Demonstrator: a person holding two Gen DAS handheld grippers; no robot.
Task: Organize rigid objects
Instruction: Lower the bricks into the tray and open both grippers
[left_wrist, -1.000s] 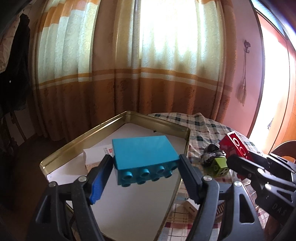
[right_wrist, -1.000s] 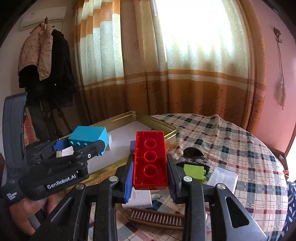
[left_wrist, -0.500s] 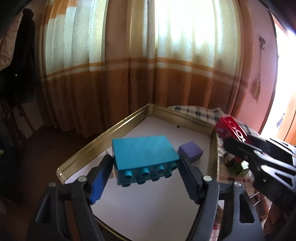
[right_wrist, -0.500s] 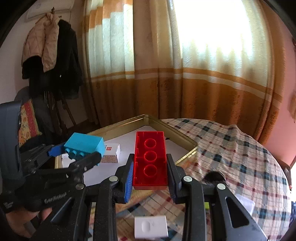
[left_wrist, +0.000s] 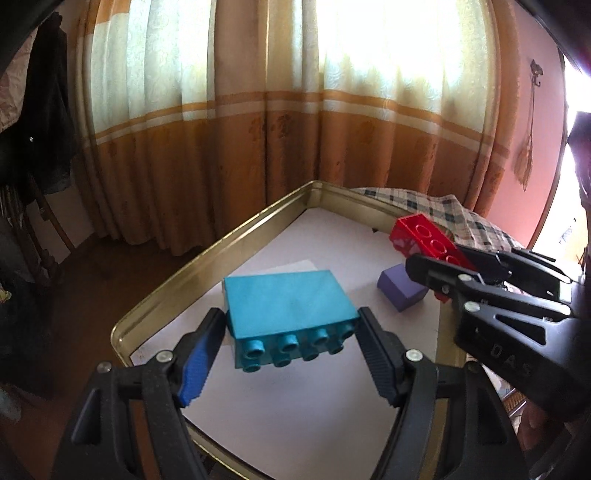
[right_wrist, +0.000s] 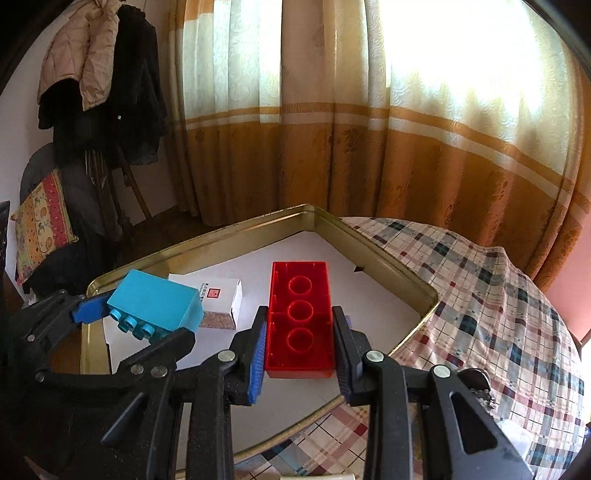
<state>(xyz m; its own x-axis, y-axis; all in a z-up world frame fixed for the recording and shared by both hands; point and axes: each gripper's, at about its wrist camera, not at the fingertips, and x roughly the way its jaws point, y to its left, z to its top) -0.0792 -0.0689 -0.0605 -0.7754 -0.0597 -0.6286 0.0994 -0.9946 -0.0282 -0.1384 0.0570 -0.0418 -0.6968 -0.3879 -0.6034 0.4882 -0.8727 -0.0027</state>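
My left gripper (left_wrist: 291, 339) is shut on a teal toy brick (left_wrist: 288, 308), studs toward the camera, held above the gold tray (left_wrist: 236, 240) with its white liner. My right gripper (right_wrist: 299, 343) is shut on a red toy brick (right_wrist: 299, 295), hollow underside up, also above the tray. In the left wrist view the red brick (left_wrist: 424, 236) and the right gripper (left_wrist: 436, 258) sit at the right. In the right wrist view the teal brick (right_wrist: 155, 304) and the left gripper (right_wrist: 140, 321) sit at the left.
A purple block (left_wrist: 400, 293) and a white box (right_wrist: 218, 299) lie in the tray. A plaid tablecloth (right_wrist: 491, 302) covers the round table to the right. Curtains hang behind; a chair with a cushion (right_wrist: 40, 221) and coats stand at the left.
Both grippers have moved left and forward over the tray with their bricks. The green brick and small items on the cloth have dropped out of view.
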